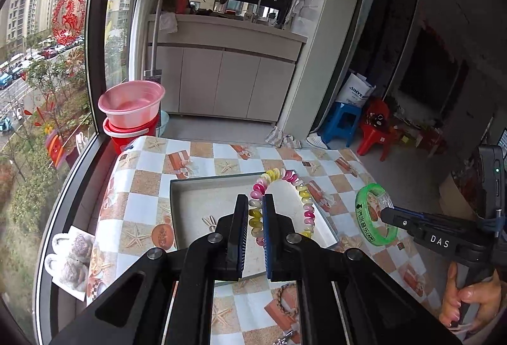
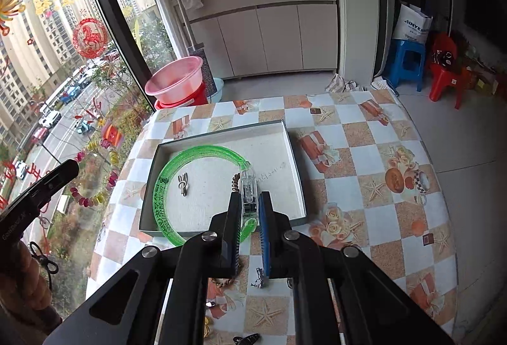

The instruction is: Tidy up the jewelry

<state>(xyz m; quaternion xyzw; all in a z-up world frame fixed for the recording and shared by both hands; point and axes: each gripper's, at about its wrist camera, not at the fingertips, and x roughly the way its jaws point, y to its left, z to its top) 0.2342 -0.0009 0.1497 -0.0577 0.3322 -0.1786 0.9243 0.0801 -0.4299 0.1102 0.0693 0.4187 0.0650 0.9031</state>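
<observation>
Beads of the pink-and-yellow bracelet (image 1: 279,202) are pinched by the left gripper (image 1: 255,208) above the tray (image 2: 293,154); limp, light. The stiff green bangle (image 2: 177,186) is clamped at its clear clasp by the right gripper (image 2: 250,202).

Probably a home balcony: sink counter (image 1: 228,24), washbasin (image 1: 131,104), plastic stools (image 1: 343,120).
</observation>
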